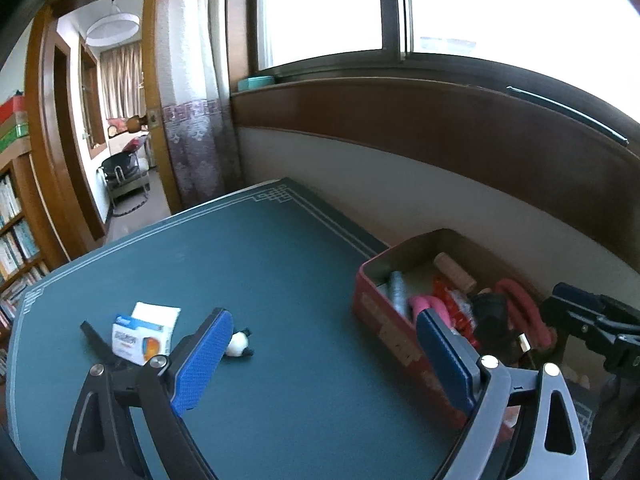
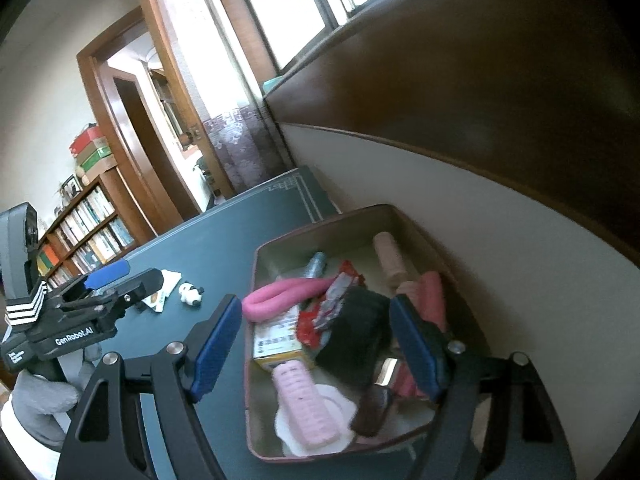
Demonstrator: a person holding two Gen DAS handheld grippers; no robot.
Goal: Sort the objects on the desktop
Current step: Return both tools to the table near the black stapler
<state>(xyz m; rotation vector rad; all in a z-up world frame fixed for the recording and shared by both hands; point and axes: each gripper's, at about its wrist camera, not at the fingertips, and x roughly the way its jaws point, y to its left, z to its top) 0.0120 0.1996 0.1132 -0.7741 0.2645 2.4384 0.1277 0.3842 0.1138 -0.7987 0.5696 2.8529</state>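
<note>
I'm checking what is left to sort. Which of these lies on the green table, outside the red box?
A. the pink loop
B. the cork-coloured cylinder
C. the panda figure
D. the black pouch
C: the panda figure lies on the bare green table beside a small carton, well apart from the red box.

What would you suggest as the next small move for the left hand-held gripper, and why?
Probably ease the left hand-held gripper toward the panda figure and close on it. Its jaws stand open and empty, and the panda still lies on the green table, outside the red box.
</note>
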